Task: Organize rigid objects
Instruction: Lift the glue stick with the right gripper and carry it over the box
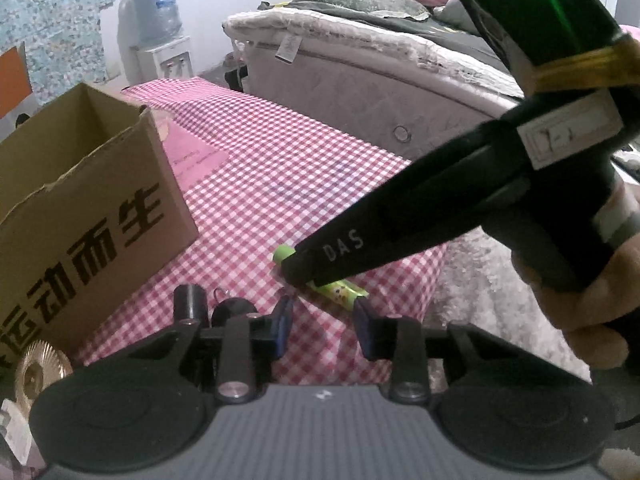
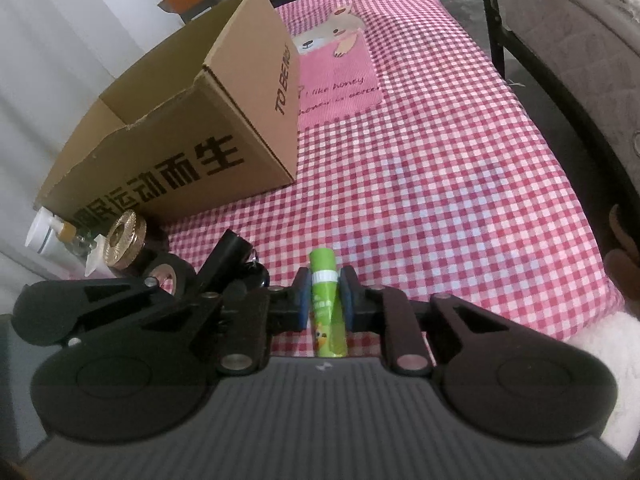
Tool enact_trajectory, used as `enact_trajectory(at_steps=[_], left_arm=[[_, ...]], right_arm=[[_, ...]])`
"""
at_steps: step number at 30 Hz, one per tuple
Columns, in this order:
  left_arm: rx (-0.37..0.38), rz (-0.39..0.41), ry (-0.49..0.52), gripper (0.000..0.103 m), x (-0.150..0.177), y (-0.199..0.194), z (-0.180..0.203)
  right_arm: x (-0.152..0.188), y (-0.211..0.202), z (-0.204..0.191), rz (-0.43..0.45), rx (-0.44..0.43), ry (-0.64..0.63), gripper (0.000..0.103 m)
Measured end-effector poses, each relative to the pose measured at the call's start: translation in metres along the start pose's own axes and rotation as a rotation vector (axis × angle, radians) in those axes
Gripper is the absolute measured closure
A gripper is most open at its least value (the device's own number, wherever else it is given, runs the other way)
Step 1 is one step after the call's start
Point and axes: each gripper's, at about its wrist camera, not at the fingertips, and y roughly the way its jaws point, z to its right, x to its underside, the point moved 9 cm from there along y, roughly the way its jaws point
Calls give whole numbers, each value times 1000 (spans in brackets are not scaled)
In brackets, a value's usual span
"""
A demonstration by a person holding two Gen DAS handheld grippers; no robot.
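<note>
Two grippers work over a low surface covered by a red-and-white checked cloth (image 2: 460,184), with a pink patch (image 2: 340,92) sewn on it that shows a cartoon animal and the cursive words "I like honey". Beside this surface, across a narrow gap of dark floor, stands a grey quilted mattress (image 1: 360,92) piled with rumpled bedding. At the back of the room a white water dispenser (image 1: 168,60) carries a blue bottle, and a patterned blue-green curtain hangs on the wall to its left.

An open cardboard box (image 2: 192,136) sits on the cloth's left side. Its long face bears large black Chinese characters, of which "运动而生" can be read, and its end face shows "TO BE" followed by letters too foreshortened to read.

The right gripper (image 2: 326,304) has its blue pads closed on a green glue stick (image 2: 329,300), holding it near the white ring below the cap; a small cartoon figure is printed on the tube. In the left wrist view its black finger is marked "DAS", and the stick lies low against the cloth near the front edge.

The left gripper (image 1: 322,326) hovers just before the stick with its pads apart and nothing between them.

Near the box's front corner lie a brass ridged wheel (image 2: 124,236), a roll of black tape (image 2: 168,276) and a white tube (image 2: 42,236).
</note>
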Motion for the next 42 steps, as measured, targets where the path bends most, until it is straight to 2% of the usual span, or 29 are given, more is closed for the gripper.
enact_trajectory(at_steps=[9, 14, 20, 24, 26, 37, 42], left_arm=[[22, -25, -22, 71, -10, 8, 1], [71, -55, -75, 63, -13, 15, -1], [63, -70, -82, 60, -19, 25, 0], [59, -74, -78, 62, -20, 28, 1], [65, -78, -75, 68, -19, 26, 3], [39, -107, -83, 64, -25, 30, 4], [20, -112, -121, 69, -21, 27, -5]], right_arm=[[-11, 2, 16, -46, -88, 68, 88], [-15, 4, 18, -78, -120, 86, 89], [-18, 4, 26, -116, -172, 158, 88], [-17, 2, 29, -128, -179, 170, 88], [-17, 1, 29, -133, -180, 169, 88], [-18, 6, 24, -158, -173, 158, 88], [-16, 4, 26, -173, -186, 166, 88]])
